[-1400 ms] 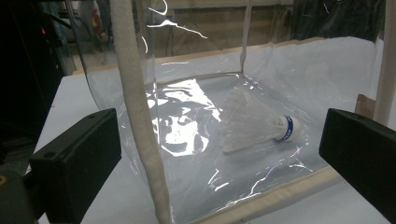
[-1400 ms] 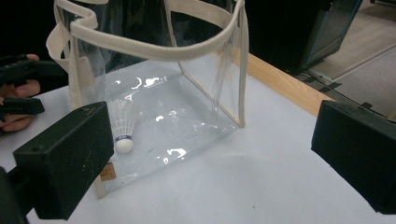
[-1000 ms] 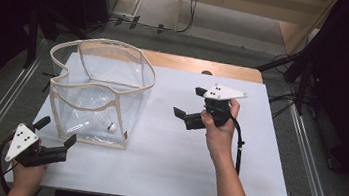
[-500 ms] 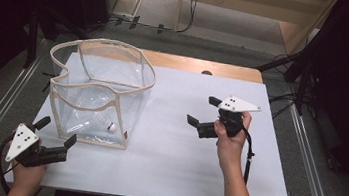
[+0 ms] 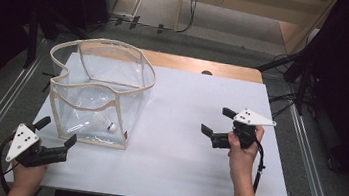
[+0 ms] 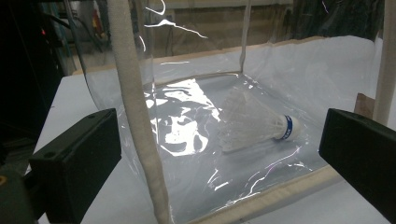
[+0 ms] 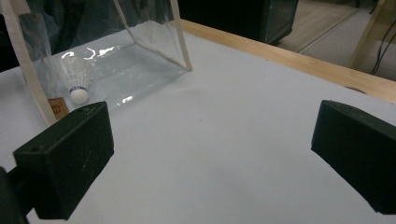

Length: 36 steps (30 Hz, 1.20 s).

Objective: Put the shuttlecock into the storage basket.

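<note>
Left hand-held gripper: jaws wide, nothing between them, at 7 o'clock on the table, just beside the near corner of the clear bag. Right hand-held gripper: jaws wide, empty, at 3 o'clock, well apart from the bag. Shuttlecock: lying on its side on the bag's floor, cork toward the near corner. Bag: upright, mouth open, at 10 o'clock.

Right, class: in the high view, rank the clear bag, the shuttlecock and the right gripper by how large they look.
1. Clear bag, by far the largest.
2. Right gripper, open on the table.
3. Shuttlecock, lying inside the bag.
</note>
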Available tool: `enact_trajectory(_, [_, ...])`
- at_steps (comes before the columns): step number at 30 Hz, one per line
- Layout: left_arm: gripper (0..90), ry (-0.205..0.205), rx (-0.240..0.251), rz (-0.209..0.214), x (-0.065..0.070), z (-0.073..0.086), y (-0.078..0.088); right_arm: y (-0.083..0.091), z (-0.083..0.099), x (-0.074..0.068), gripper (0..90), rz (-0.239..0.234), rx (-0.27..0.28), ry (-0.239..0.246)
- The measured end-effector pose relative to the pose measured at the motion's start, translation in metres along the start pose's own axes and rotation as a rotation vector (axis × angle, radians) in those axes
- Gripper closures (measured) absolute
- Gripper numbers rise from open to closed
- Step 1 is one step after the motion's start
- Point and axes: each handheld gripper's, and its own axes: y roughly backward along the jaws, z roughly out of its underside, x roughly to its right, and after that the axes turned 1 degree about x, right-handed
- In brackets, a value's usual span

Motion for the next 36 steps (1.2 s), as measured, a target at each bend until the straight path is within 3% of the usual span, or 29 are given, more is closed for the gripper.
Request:
enact_trajectory(16, [0.0, -0.002, 0.000, 0.000, 0.000, 0.000, 0.000, 0.025, 0.039, 0.014, 0.0, 0.052, -0.007, -0.053])
enact_trajectory(36, [0.0, -0.006, -0.001, -0.001, 0.001, 0.000, 0.000, 0.051, 0.071, 0.029, 0.0, 0.106, -0.008, -0.093])
